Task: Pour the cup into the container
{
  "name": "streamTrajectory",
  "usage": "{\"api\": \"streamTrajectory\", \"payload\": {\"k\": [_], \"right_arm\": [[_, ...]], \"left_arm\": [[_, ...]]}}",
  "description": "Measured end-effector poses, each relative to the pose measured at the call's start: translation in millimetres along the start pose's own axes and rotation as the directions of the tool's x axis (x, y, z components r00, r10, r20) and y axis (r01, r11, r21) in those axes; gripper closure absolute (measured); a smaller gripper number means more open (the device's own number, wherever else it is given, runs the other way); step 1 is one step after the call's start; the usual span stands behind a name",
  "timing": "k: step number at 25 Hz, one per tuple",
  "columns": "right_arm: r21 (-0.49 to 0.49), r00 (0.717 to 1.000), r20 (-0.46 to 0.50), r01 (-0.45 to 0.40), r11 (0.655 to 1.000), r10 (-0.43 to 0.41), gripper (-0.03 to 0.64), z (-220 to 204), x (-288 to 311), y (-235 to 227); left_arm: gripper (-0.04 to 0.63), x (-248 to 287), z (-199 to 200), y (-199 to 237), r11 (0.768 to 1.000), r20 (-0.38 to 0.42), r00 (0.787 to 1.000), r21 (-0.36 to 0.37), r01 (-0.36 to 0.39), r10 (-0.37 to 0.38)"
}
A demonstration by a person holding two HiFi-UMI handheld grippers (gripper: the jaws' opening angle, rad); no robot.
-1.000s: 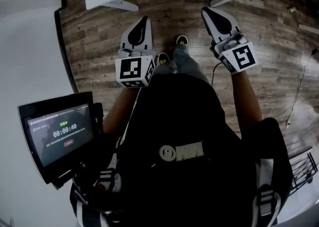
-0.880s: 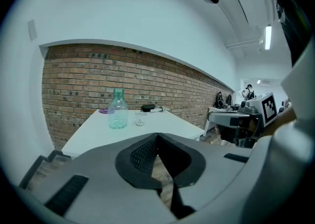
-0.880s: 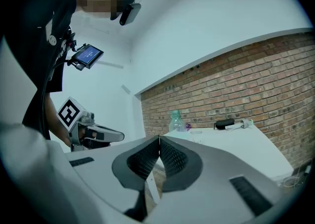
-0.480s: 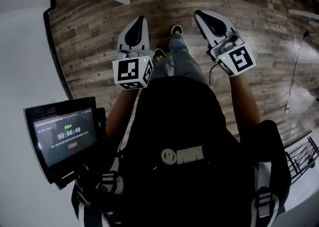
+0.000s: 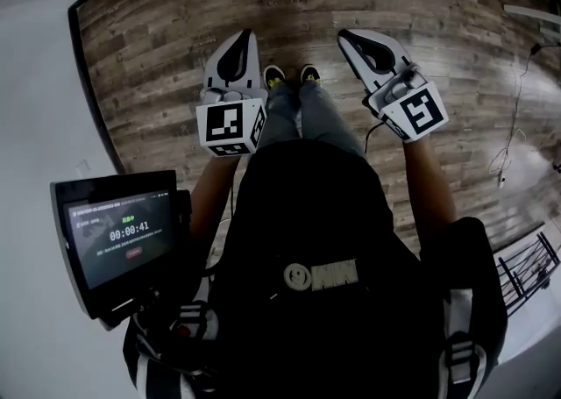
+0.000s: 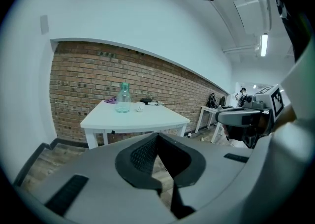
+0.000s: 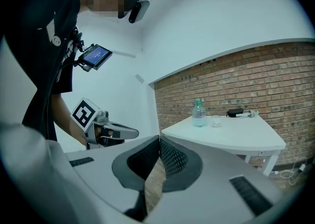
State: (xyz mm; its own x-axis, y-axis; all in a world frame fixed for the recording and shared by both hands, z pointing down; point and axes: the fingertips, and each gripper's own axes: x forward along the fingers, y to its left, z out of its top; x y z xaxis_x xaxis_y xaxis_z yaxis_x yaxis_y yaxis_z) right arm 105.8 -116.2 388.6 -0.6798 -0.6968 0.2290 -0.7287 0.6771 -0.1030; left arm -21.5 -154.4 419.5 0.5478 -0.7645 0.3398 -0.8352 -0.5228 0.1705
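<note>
A small screen (image 5: 123, 235) mounted at the person's left shows a running timer. Beside it, the left gripper (image 5: 247, 36) is held out over the wood-plank floor (image 5: 149, 55), its fingers closed tip to tip with nothing between them. The person's shoes (image 5: 274, 76) show between the two tools. To the right, the right gripper (image 5: 344, 36) points the same way, its fingers likewise pressed together and empty. Both are well apart from the white surface (image 6: 157, 117) by the brick wall (image 6: 88, 75). There, in the left gripper view, a clear bottle (image 6: 123, 98) stands upright, with a small cup (image 6: 139, 109) just to its right and a dark object (image 6: 146, 101) beyond.
</note>
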Motion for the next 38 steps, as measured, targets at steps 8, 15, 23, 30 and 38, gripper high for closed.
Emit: {"api": "streamTrajectory", "payload": {"k": [8,15,23,30,38], "right_arm": [[-0.026,0.996,0.071,-0.055,0.998,0.057,0.609,-13.1,-87.4,43.9],[0.02,0.992,0.091,-0.093,0.996,0.09,0.609,-32.4,-116.1,66.5],[0.064,0.994,0.085,-0.073,0.995,0.068,0.609,-38.3,-125.0,71.3],[0.068,0.996,0.075,-0.06,0.996,0.055,0.609,-41.2,-129.9,78.3],[0.007,0.998,0.029,-0.05,0.999,0.05,0.609,-61.6,-141.4,200.7]], "left_arm": [[0.598,-67.2,-22.2,-82.2,0.997,0.036,0.998,0.042,-0.06,0.058],[0.598,-105.3,-54.2,-115.2,0.996,-0.01,0.996,0.023,-0.09,0.09],[0.598,-110.3,-69.1,-121.1,0.997,-0.052,0.996,0.016,-0.072,0.072],[0.598,-106.0,-64.4,-125.7,0.998,-0.044,0.998,0.006,-0.054,0.055],[0.598,-204.2,-98.6,-123.9,1.0,0.007,1.0,-0.009,-0.007,0.007]]}}
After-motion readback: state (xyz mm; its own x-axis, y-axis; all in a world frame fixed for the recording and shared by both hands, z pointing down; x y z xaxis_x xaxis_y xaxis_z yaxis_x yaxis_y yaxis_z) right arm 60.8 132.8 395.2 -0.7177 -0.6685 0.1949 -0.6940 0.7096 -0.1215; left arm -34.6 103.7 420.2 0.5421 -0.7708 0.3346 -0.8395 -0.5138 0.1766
